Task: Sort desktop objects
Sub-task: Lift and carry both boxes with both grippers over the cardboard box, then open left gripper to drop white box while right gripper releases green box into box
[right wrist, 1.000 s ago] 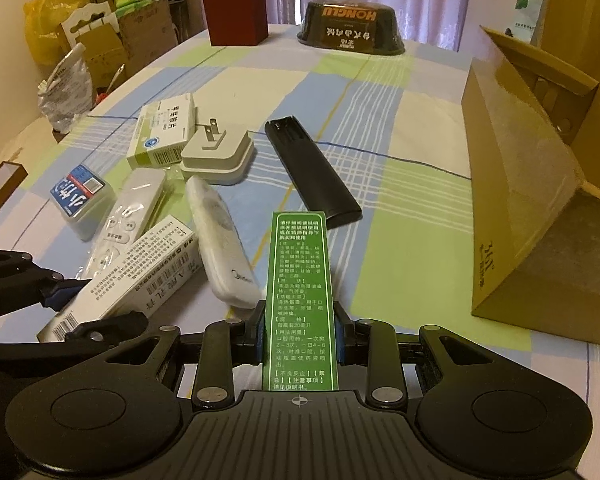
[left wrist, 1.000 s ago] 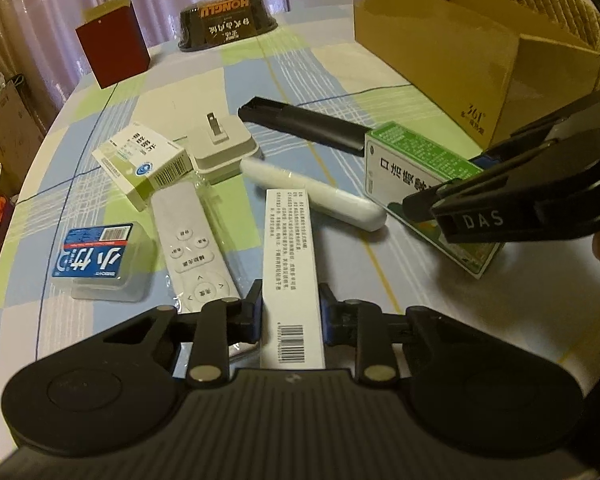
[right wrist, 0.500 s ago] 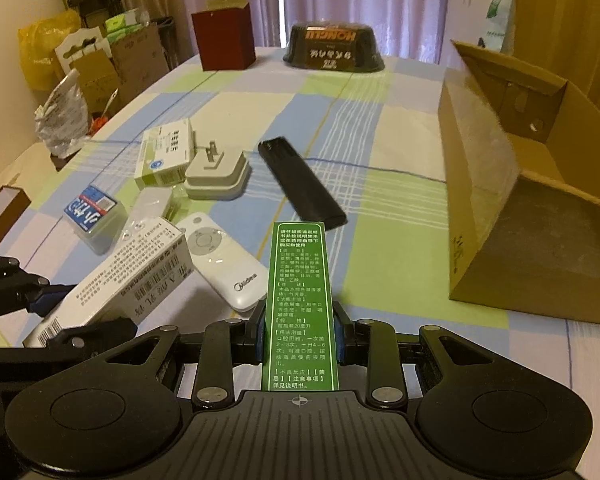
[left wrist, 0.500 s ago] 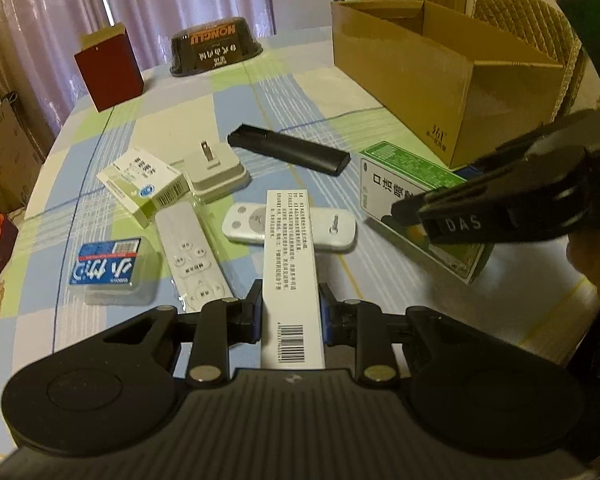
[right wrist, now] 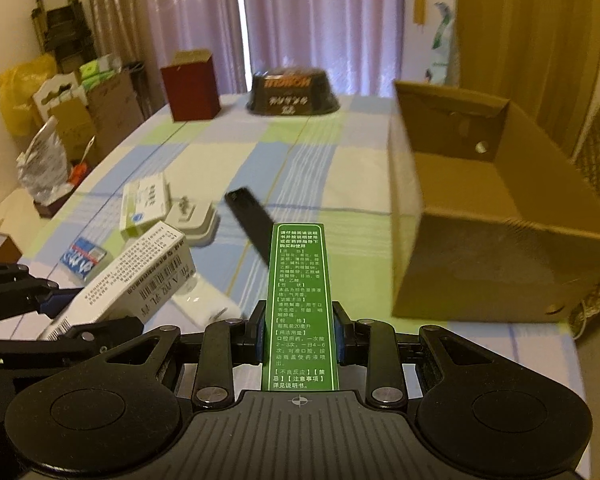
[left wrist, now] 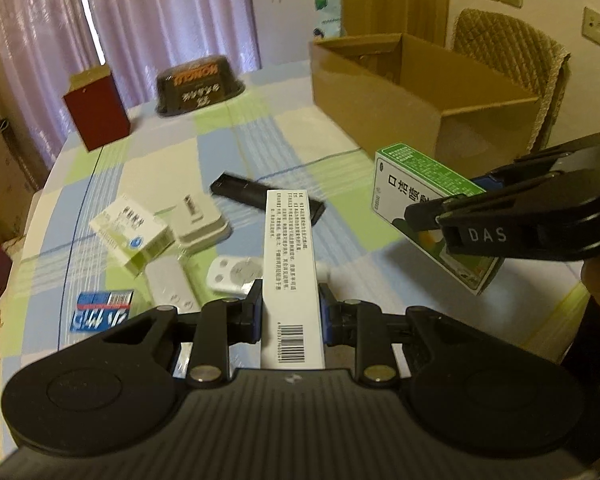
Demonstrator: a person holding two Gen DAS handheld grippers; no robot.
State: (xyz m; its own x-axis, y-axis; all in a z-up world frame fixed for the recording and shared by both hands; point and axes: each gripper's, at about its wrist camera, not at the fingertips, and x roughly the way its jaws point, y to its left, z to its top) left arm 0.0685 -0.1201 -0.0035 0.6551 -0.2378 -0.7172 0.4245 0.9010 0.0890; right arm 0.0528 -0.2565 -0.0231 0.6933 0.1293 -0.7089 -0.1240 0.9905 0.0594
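My left gripper (left wrist: 290, 314) is shut on a long white box with a barcode (left wrist: 290, 264), held above the table. My right gripper (right wrist: 299, 334) is shut on a green and white medicine box (right wrist: 300, 288), also lifted. In the left wrist view the green box (left wrist: 416, 184) hangs at the right in the right gripper (left wrist: 440, 220). In the right wrist view the white box (right wrist: 140, 276) sits at the lower left in the left gripper (right wrist: 66, 312). An open cardboard box (right wrist: 480, 216) stands ahead on the right, also seen as the cardboard box (left wrist: 412, 96).
On the checked tablecloth (left wrist: 300, 136) lie a black remote (left wrist: 240, 190), a white plug adapter (left wrist: 198, 220), a white-green small box (left wrist: 132, 232), two white remotes (left wrist: 172, 288) (left wrist: 232, 276) and a blue tissue pack (left wrist: 100, 314). A red box (left wrist: 96, 108) and dark bowl (left wrist: 200, 84) stand at the far end.
Both grippers have risen from the table with their boxes held, and the views now look further over the table toward the cardboard box. The other items lie where they were.
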